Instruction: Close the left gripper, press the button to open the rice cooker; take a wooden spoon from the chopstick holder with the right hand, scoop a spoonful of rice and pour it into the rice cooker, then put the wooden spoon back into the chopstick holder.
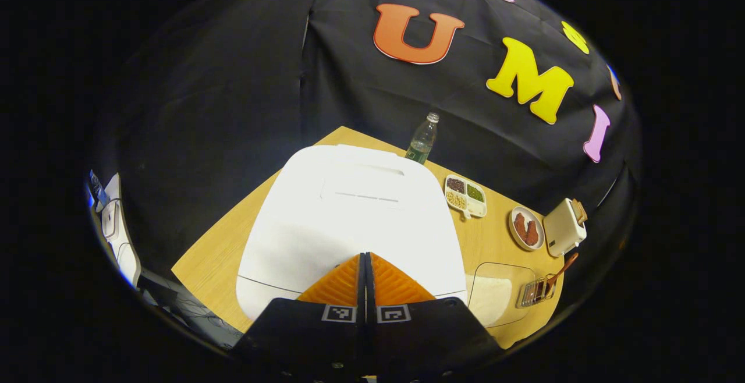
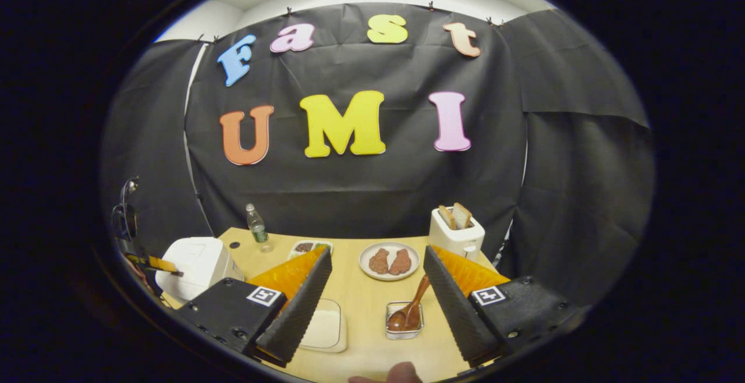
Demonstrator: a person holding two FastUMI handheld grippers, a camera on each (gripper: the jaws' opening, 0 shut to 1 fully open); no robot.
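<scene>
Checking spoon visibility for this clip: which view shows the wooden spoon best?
The right gripper view: the wooden spoon stands in the chopstick holder, central, bowl and handle clear. In the left gripper view the spoon is small and distorted near the edge.

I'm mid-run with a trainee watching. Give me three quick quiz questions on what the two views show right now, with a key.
1. True or false: the rice cooker has its lid up.
2. Where is the wooden spoon? A) in the right gripper; B) standing in the wire holder; C) lying on the plate.
3. Fill in: the left gripper has its fingers ____ over the cooker.

Key:
1. False, the lid is down.
2. B, and the right gripper is open, holding nothing.
3. Shut, with nothing between them.
</scene>
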